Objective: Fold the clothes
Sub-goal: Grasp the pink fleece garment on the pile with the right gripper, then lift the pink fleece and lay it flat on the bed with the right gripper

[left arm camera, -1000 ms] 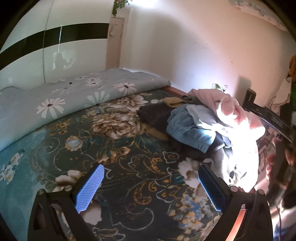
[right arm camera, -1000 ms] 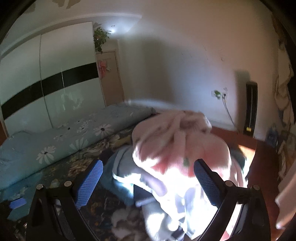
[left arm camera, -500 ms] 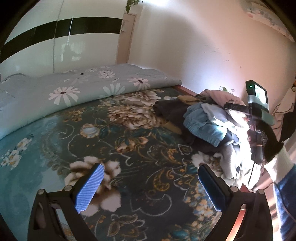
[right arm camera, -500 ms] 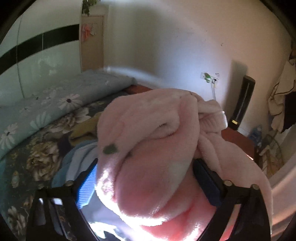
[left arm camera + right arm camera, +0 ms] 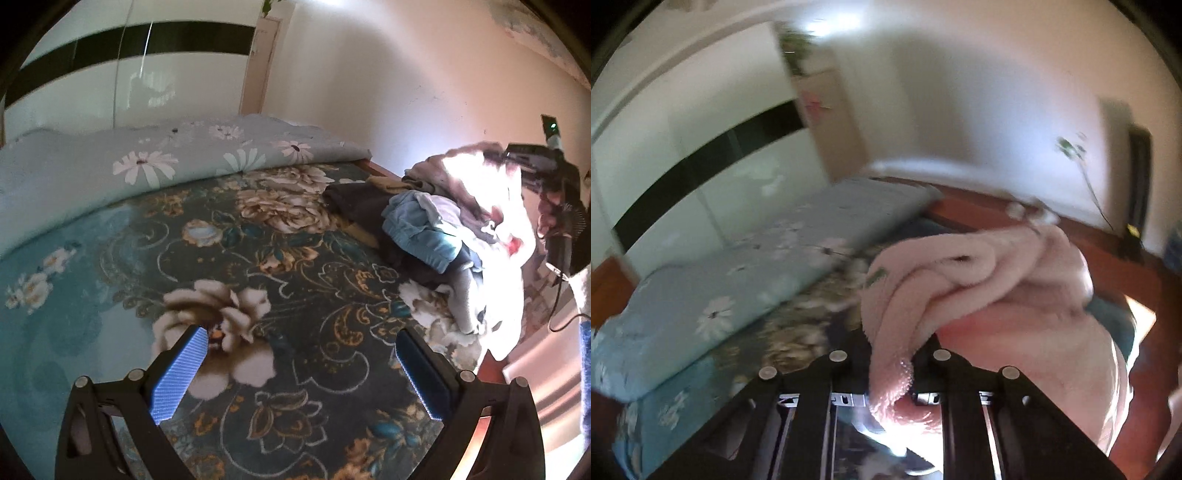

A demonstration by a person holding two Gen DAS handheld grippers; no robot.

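Pink fleece garment [image 5: 979, 295] is pinched between the closed jaws of the right gripper [image 5: 891, 365], lifted above the clothes pile [image 5: 432, 229] at the bed's [image 5: 295, 295] right edge, its length drooping down and rightward. Left gripper [image 5: 299, 365] hovers low over the floral bedspread, jaws wide apart, holding nothing.

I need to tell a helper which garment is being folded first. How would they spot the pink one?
Find the bed with the dark floral blanket; a clothes pile sits at its wall-side edge. The pink fleece garment hangs above it, pinched in the right tongs. Alone there, it is fluffy and pale pink beside blue and dark pieces.
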